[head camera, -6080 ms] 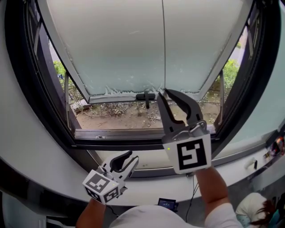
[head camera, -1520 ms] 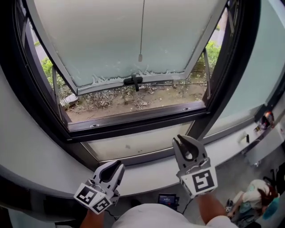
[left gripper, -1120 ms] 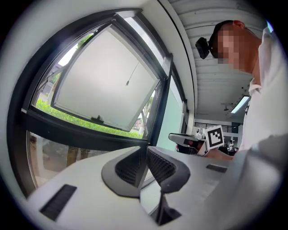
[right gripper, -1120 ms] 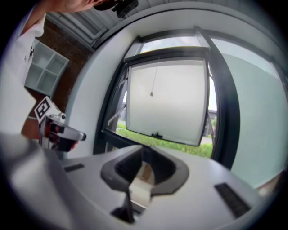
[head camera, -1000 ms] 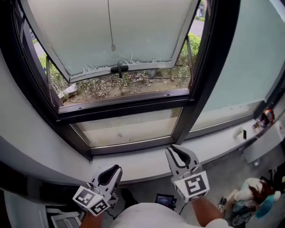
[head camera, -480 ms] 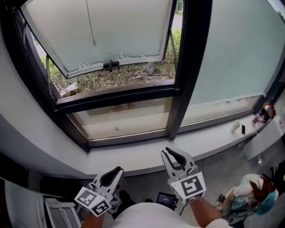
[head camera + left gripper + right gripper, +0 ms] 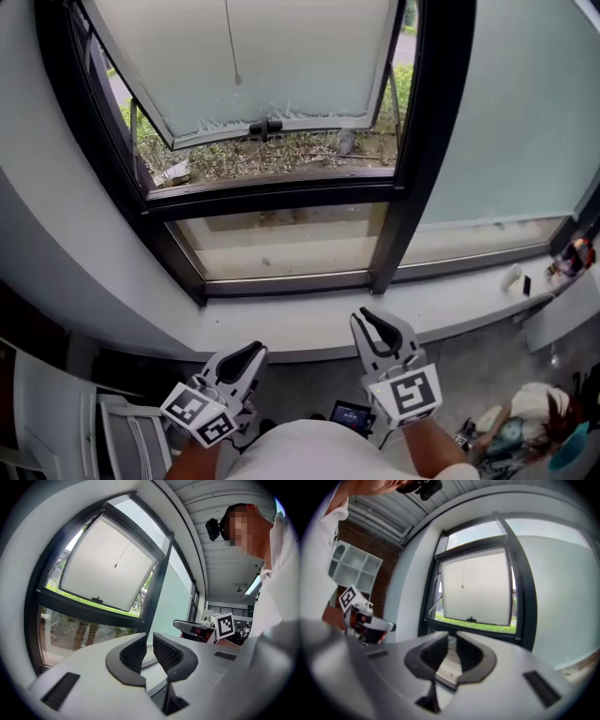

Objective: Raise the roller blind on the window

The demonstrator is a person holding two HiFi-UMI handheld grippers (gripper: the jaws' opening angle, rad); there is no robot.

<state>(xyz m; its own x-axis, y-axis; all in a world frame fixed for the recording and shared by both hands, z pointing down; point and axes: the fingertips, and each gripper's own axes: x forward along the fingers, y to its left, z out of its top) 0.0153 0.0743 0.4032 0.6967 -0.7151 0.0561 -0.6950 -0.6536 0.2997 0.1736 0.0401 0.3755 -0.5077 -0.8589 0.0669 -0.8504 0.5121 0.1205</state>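
Grey sill below black-framed window

**Layout from the head view.** We face a pale window sill. Beyond it, at 12 o'clock, stands an outward-tilted frosted-glass sash. A thin pull cord hangs before its pane, and a small black handle sits on its lower edge. A black upright frame post stands to the sash's right, with a fixed frosted pane at 2 o'clock. Nearest us, the left gripper is at 7 o'clock and the right gripper at 5 o'clock.
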